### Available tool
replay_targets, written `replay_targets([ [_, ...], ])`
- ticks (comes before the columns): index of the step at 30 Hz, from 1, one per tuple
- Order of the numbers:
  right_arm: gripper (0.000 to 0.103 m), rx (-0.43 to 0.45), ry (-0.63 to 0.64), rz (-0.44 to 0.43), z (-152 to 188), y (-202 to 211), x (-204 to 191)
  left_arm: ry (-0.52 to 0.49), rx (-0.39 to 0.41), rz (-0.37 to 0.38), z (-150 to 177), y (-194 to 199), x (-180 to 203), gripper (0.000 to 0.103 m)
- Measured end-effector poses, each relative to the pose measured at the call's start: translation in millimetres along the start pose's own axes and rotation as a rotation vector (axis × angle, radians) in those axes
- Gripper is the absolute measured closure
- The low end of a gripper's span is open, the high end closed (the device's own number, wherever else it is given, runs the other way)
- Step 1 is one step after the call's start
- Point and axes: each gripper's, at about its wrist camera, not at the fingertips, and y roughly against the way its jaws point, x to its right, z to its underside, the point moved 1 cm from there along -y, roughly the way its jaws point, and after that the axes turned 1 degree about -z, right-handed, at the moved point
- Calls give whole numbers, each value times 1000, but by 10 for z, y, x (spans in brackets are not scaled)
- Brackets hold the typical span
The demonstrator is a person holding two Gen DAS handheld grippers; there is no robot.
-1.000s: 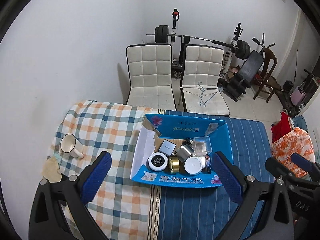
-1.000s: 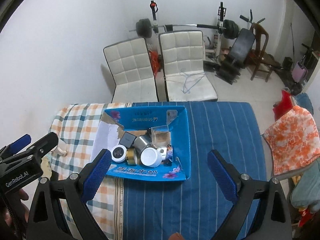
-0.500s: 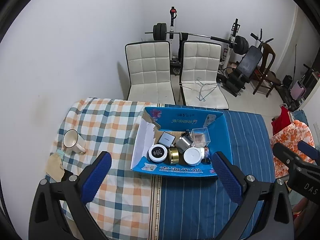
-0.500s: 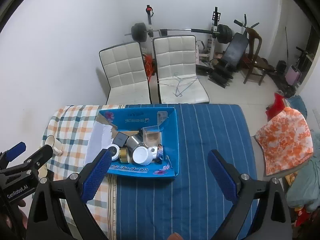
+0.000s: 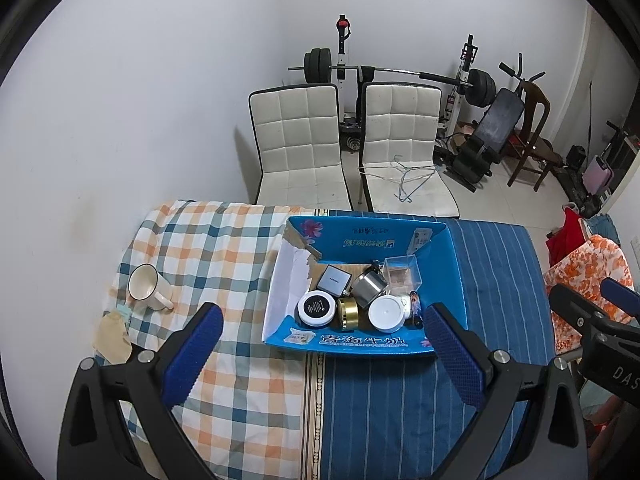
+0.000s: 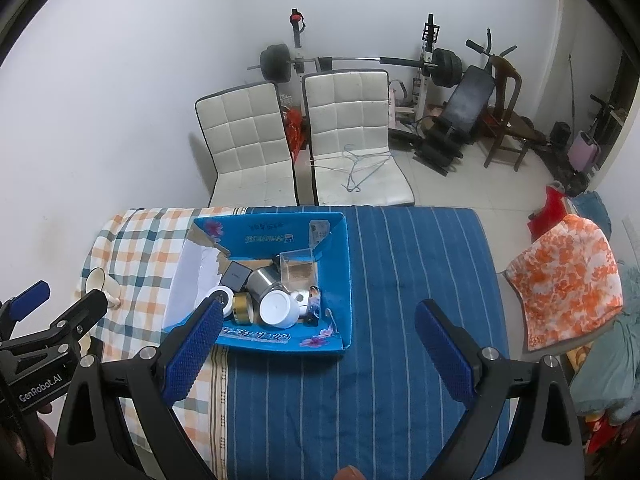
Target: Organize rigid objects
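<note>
A blue cardboard box [image 5: 352, 345] [image 6: 336, 280] sits on the table and holds several small rigid items: a black-lidded jar [image 5: 317, 309], a gold tin [image 5: 347, 312], a white round lid [image 5: 385, 313], a steel cup [image 5: 367, 287], a dark square case [image 5: 335, 279] and a clear plastic cube [image 5: 400, 272]. A cream mug [image 5: 147, 287] [image 6: 99, 282] lies on the checked cloth at the left. My left gripper [image 5: 320, 356] is open and empty, high above the box's near edge. My right gripper [image 6: 316, 352] is open and empty above the blue cloth.
The table carries a checked cloth [image 5: 208, 256] on its left half and a striped blue cloth [image 6: 400, 280] on its right. A tan cloth scrap [image 5: 111, 332] lies by the mug. Two white chairs [image 5: 304, 148] stand behind the table, with gym gear beyond. An orange floral cloth [image 6: 568, 276] hangs at the right.
Both grippers have risen and drawn back from the table, so the box and table look smaller. Both stay open and empty. The box contents have not moved.
</note>
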Motion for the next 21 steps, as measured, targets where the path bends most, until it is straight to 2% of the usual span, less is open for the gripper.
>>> replay_targets([
  [21, 4, 0, 14, 2, -10, 3, 19, 10, 2, -12, -18, -54, -63, 0],
])
